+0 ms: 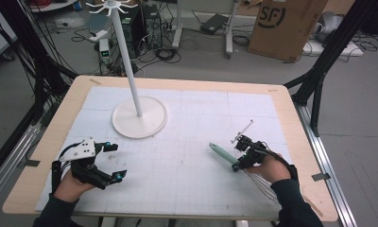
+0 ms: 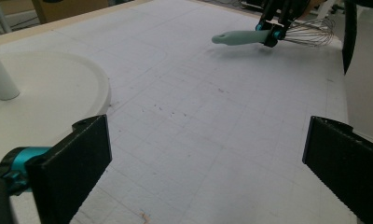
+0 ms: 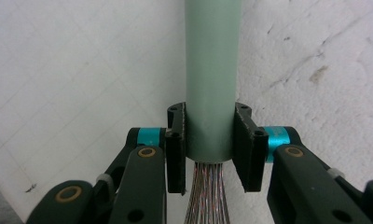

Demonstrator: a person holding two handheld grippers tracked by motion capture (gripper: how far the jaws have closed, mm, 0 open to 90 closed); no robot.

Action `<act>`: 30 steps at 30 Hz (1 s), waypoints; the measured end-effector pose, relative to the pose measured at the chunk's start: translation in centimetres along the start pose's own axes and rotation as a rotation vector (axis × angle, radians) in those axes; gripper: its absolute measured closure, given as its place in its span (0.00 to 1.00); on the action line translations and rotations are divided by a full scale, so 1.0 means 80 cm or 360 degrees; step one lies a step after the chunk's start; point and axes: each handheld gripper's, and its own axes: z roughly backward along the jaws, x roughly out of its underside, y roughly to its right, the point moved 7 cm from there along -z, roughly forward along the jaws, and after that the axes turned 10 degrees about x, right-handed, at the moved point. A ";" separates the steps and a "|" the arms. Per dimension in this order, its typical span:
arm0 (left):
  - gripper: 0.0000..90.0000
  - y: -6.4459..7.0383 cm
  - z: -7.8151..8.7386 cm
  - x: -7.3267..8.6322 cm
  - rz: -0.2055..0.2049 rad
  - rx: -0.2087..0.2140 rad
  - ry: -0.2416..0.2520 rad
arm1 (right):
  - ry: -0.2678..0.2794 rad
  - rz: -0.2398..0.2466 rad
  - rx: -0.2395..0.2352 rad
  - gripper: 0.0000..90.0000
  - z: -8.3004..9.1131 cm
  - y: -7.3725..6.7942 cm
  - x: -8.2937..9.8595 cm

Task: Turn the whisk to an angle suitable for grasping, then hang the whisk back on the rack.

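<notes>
Grey floor strewn with cables and a cardboard box (image 1: 286,26) lies beyond your table (image 1: 177,82), whose top carries a white gridded mat (image 1: 187,142). From the high view, a white stand (image 1: 130,71) rises from a round base at the mat's far left. Your left claw (image 1: 112,161) sits at the near left of the mat, its jaws spread apart with nothing between them. Your right claw (image 1: 240,154) is at the near right, clamped on a whisk (image 1: 225,155) — the pale green handle points left and away from you, and the wires run back under your right hand (image 1: 272,168).

Along the left gripper view, your left claw (image 2: 203,158) has its two black jaws wide apart over bare mat. The stand's round base (image 2: 44,98) lies just beside the jaw on the left of the view. Farther off, the right claw (image 2: 272,33) grips the whisk (image 2: 240,37) where handle meets wires, the handle lifted a little above the mat with its shadow under it.

Along the right gripper view, your right claw (image 3: 210,147) is closed on the whisk's green handle (image 3: 211,70) at its lower end — both pads touch its sides, and the wires (image 3: 208,196) fan out below.
</notes>
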 end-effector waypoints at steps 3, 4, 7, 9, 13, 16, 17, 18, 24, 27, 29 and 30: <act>0.02 0.000 0.000 0.000 -0.0002 -0.0001 0.0001 | 0.0034 -0.0014 -0.0015 0.77 0.006 0.001 0.001; 0.02 0.000 0.000 0.000 -0.0003 0.0001 -0.0002 | 0.0065 -0.0024 -0.0017 0.77 0.010 0.002 0.001; 0.02 0.001 0.000 0.000 -0.0004 0.0002 -0.0006 | 0.0088 -0.0028 -0.0030 0.77 0.013 0.002 0.001; 0.02 0.001 0.000 0.000 -0.0005 0.0001 -0.0006 | 0.0108 -0.0026 -0.0057 0.77 0.016 0.001 0.003; 0.02 0.001 0.000 0.001 -0.0006 0.0000 -0.0009 | 0.0130 -0.0022 -0.0056 0.77 0.020 0.002 0.004; 0.02 0.001 0.000 0.001 -0.0005 0.0001 -0.0010 | 0.0155 -0.0042 -0.0078 0.77 0.026 0.002 0.004; 0.02 0.001 0.000 0.001 -0.0008 0.0000 -0.0010 | 0.0155 -0.0042 -0.0078 0.77 0.026 0.002 0.004; 0.02 0.001 0.000 0.001 -0.0004 0.0000 -0.0008 | 0.0181 -0.0039 -0.0081 0.77 0.030 0.003 0.004; 0.02 0.000 0.001 0.001 0.0022 0.0018 0.0001 | 0.0259 -0.0055 -0.0069 0.77 0.043 0.006 0.003; 0.02 -0.001 0.000 0.004 0.0024 0.0013 -0.0010 | 0.0302 -0.0063 -0.0099 0.77 0.048 0.007 0.004; 0.02 -0.001 -0.001 0.004 0.0022 0.0011 -0.0011 | 0.0334 -0.0056 -0.0107 0.77 0.051 0.009 0.004; 0.02 -0.002 0.000 0.004 0.0022 0.0015 -0.0010 | 0.0345 -0.0059 -0.0117 0.77 0.053 0.009 0.004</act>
